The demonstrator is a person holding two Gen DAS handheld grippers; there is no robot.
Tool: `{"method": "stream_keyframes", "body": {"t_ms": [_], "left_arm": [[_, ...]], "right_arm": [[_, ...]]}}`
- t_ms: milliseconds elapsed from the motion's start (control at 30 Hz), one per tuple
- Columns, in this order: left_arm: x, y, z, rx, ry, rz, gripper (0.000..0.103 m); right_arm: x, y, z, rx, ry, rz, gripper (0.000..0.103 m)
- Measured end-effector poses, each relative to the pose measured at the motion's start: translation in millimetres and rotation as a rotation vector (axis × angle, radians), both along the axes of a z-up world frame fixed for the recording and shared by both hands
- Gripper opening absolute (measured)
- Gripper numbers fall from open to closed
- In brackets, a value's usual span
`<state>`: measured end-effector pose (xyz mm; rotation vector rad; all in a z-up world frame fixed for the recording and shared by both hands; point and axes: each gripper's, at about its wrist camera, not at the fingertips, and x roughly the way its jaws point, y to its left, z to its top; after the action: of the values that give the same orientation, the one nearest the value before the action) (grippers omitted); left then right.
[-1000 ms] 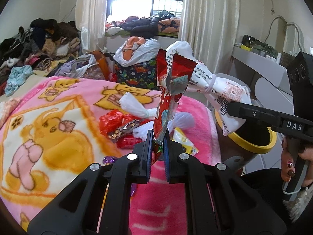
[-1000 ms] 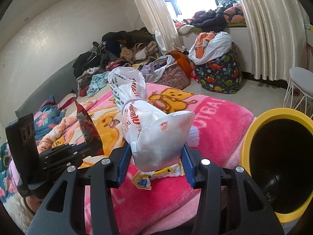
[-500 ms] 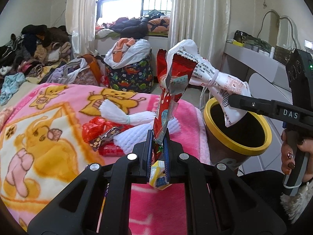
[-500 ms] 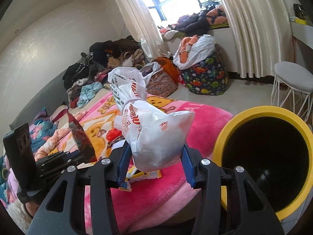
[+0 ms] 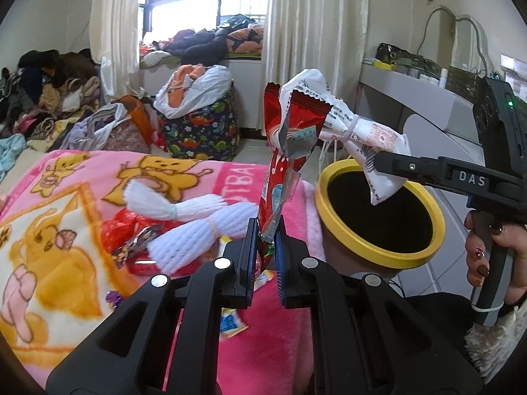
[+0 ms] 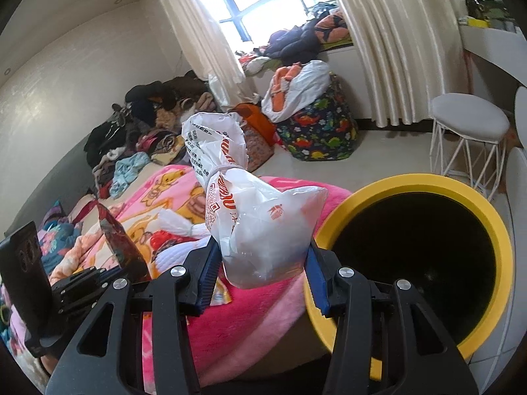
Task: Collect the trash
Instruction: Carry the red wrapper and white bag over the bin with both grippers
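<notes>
My left gripper (image 5: pixel 265 250) is shut on a red snack wrapper (image 5: pixel 286 151) that stands upright above the pink blanket (image 5: pixel 98 177). My right gripper (image 6: pixel 260 270) is shut on a tied white plastic bag (image 6: pixel 263 223); in the left wrist view the white bag (image 5: pixel 362 138) hangs over the open mouth of the yellow-rimmed black bin (image 5: pixel 382 250). In the right wrist view the bin (image 6: pixel 490 230) is just right of the bag. The left gripper and red wrapper (image 6: pixel 120 243) show at lower left there.
On the blanket lie white foam nets (image 5: pixel 197 223), red wrappers (image 5: pixel 125 237) and a small yellow packet (image 5: pixel 230 322). A dinosaur-print bag (image 6: pixel 322 131) and clothes piles (image 6: pixel 148 125) stand beyond. A white stool (image 6: pixel 467 131) stands behind the bin.
Both grippers have moved right toward the bin with their loads. The white bag now hangs over the bin's opening, and the bin looms larger in the right wrist view.
</notes>
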<state>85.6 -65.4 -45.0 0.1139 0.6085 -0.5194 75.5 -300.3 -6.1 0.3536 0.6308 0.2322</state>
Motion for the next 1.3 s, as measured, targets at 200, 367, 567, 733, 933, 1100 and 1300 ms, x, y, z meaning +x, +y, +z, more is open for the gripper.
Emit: {"method": "stream_keyframes", "body": {"t_ms": [200,367,567,733,933,1100,1300], "left_arm": [[0.6,-17.7,-2.4,0.007,0.004,-0.034,0.006],[0.3,-33.8,-3.9,0.013,0.008,-0.066,0.006],[-1.8,-51.7,-5.2,0.024,0.007,-0.106,0.006],[-1.2,-69.7,-7.2,0.031,0.008,-0.139,0.006],[1.0,-93.8,-11.0,0.040,0.012,-0.187,0.006],[6.5,-116.8,-14.8,0.042,0.023,-0.230,0.006],[17.6,-149.9,-27.2,0.058,0.061,-0.275,0.006]], "right_arm": [[-2.9,-23.7,-3.2,0.013,0.005,-0.060,0.045],[-5.7,-46.5,-8.8,0.013,0.022,-0.129,0.045],[-10.1,-74.3,-17.8,0.036,0.044,-0.204,0.045],[-14.1,-92.6,-26.4,0.015,0.066,-0.268,0.045],[-19.7,-113.6,-38.4,0.008,0.093,-0.327,0.045],[-20.7,-130.4,-46.1,0.022,0.118,-0.364,0.045],[-20.6,-146.3,-57.5,0.039,0.156,-0.401,0.045]]}}
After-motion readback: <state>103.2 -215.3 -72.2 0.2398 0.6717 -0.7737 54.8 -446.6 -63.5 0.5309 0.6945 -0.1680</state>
